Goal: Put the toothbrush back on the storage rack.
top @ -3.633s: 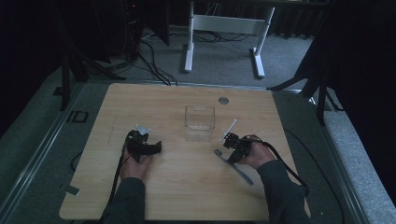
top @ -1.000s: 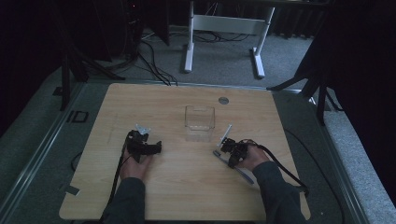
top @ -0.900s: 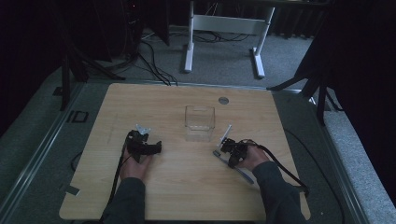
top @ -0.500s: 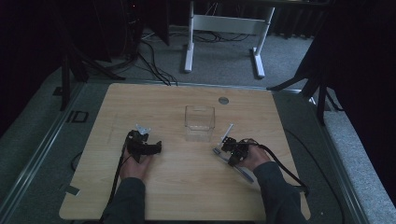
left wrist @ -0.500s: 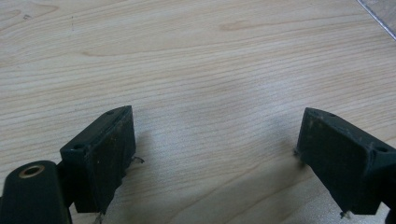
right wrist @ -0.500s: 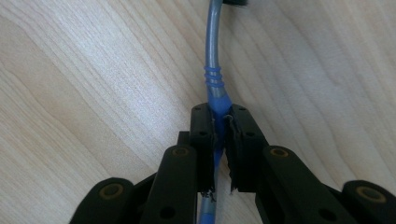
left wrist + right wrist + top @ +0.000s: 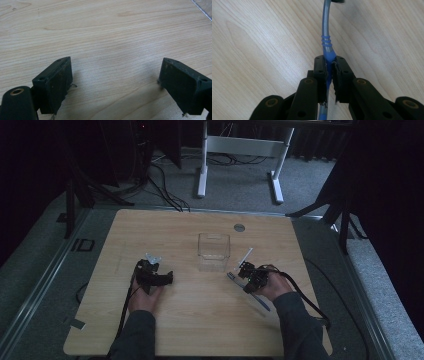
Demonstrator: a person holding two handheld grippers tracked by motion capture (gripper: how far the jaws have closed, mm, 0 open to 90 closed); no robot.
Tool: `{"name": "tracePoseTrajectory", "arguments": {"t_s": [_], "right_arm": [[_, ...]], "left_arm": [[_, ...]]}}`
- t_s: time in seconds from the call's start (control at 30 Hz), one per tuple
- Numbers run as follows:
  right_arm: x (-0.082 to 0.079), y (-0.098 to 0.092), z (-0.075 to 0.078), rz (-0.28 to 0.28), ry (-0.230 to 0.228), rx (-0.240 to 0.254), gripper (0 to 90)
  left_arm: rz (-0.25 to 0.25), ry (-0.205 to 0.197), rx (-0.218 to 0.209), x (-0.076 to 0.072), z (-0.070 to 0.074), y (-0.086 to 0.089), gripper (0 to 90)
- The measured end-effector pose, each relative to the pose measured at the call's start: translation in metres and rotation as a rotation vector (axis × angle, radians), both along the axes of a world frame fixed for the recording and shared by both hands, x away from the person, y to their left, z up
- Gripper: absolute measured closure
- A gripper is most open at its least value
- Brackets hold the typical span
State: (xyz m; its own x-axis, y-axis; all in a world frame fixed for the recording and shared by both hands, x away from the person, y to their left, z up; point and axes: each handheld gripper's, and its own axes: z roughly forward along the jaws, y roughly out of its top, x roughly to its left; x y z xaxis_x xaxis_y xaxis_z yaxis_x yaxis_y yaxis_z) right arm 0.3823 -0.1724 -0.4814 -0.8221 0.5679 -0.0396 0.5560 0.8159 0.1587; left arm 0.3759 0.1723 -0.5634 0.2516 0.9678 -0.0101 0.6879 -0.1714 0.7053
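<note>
The right gripper point(image 7: 329, 75) clamps its jaws on a blue toothbrush point(image 7: 327, 47) lying on the wooden table point(image 7: 200, 320), just right of a clear box point(image 7: 214, 251). The left gripper point(image 7: 115, 87) rests with jaws wide apart over bare wood.

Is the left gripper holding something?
No, the left gripper has its jaws wide apart with only bare wooden table between them.

Right tool point(image 7: 246, 273) — seemingly — has lifted the toothbrush point(image 7: 259, 299).
</note>
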Motion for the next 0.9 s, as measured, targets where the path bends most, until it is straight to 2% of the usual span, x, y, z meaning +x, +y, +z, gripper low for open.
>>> {"name": "tracePoseTrajectory", "arguments": {"t_s": [0.4,0.9], "right_arm": [[0.0,-0.006,0.014,-0.042,-0.069,0.059,81.5],[-0.001,-0.01,0.022,-0.061,-0.112,0.099,81.5]], "left_arm": [[0.0,0.0,0.0,0.0,0.0,0.0,11.8],[0.0,0.0,0.0,0.0,0.0,0.0,11.8]]}}
